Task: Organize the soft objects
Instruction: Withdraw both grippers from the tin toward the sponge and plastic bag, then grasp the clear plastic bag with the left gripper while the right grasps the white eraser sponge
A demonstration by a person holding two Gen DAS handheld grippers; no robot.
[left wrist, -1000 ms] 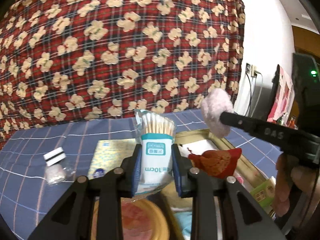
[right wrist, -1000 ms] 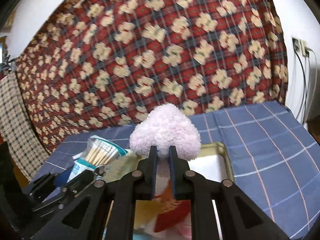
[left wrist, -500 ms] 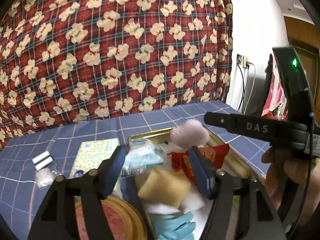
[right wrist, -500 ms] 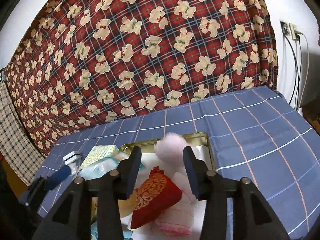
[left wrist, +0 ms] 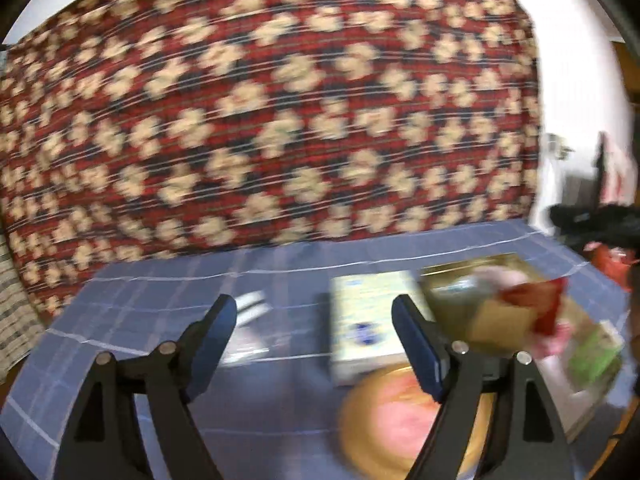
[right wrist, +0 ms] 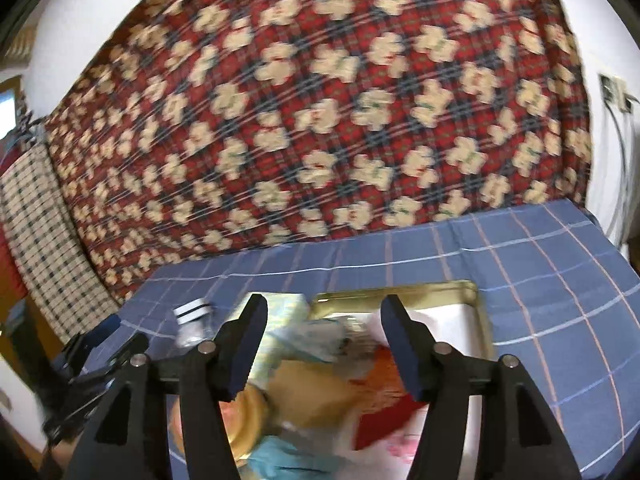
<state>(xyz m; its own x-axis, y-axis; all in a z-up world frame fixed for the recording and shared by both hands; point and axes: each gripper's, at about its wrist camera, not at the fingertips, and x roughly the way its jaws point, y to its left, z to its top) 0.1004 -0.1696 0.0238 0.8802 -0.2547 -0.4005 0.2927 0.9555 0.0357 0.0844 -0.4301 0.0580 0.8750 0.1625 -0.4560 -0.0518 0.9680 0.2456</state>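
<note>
Left gripper [left wrist: 314, 334]: my jaws stood wide apart, nothing between them, hanging over the blue checked cloth [left wrist: 168, 292] on the bench.
Right gripper [right wrist: 324, 332]: spread wide too, empty, poised above the gold tray [right wrist: 478, 300].
Gold tray: at 2 o'clock from my left gripper, on the cloth, heaped with soft things; motion blur smeared most of them.
Red pouch [right wrist: 384, 416]: lay in the tray, at 5 o'clock from my right gripper's tips; in the left view it showed at 3 o'clock [left wrist: 546, 304].
Tan pad [right wrist: 316, 396]: in the tray, touching the red pouch on its 9 o'clock side.
Teal fabric [right wrist: 280, 460]: at the tray's near end, 6 o'clock in the right view.
Tissue pack [left wrist: 368, 320]: flat on the cloth, just beside the tray's 9 o'clock edge, between my left fingers in that view.
Round lid [left wrist: 384, 416]: gold-rimmed with a pink centre, at 5 o'clock, near edge of the tissue pack.
Small striped packet [right wrist: 192, 310]: on the cloth at 10 o'clock from my right gripper, apart from the tray.
Backdrop: red plaid bear-print blanket [right wrist: 320, 100] hung behind the bench.
</note>
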